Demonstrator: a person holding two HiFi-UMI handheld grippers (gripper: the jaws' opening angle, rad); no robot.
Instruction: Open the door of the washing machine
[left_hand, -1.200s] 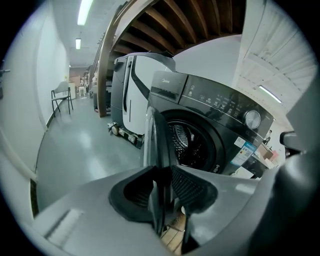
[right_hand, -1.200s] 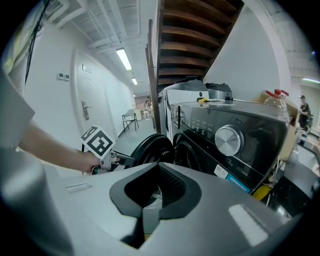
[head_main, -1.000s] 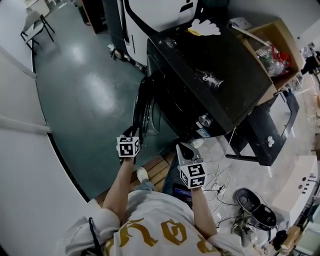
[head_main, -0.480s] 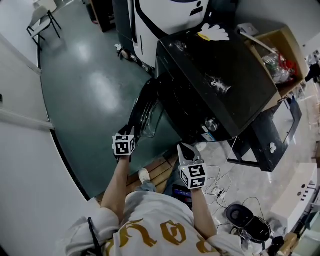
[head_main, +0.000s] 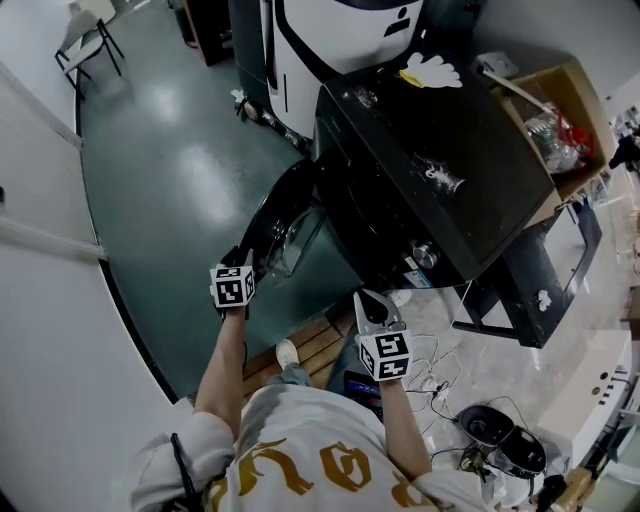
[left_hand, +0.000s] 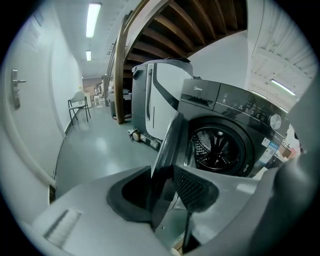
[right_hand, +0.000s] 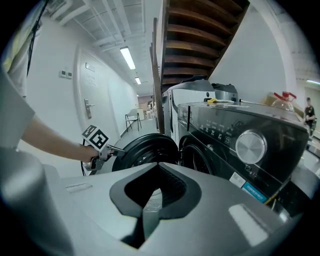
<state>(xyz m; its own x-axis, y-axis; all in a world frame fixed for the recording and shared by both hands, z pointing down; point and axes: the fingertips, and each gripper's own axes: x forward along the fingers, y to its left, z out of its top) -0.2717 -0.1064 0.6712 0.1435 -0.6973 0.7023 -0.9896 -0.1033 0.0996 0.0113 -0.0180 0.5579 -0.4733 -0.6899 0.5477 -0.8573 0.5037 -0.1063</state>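
The black front-loading washing machine (head_main: 430, 150) stands with its round door (head_main: 280, 215) swung out to the left. My left gripper (head_main: 243, 265) is shut on the door's outer edge. In the left gripper view the door (left_hand: 167, 145) runs edge-on between the jaws of the left gripper (left_hand: 167, 192), and the open drum (left_hand: 217, 147) shows behind it. My right gripper (head_main: 368, 300) hangs shut and holds nothing, just in front of the machine's lower right corner. The right gripper view shows the door (right_hand: 142, 150), the left gripper (right_hand: 107, 149) on it and the control knob (right_hand: 251, 145).
A white appliance (head_main: 330, 30) stands behind the washer. A cardboard box (head_main: 545, 90) of clutter and a dark stand (head_main: 530, 270) are to its right. Cables (head_main: 435, 375) lie on the floor at the right, a wooden pallet (head_main: 310, 340) lies underfoot, and a chair (head_main: 85, 40) stands far left.
My left gripper has moved left and away from the machine with the door's edge in it, and the door has swung wider. The right gripper has hardly moved.
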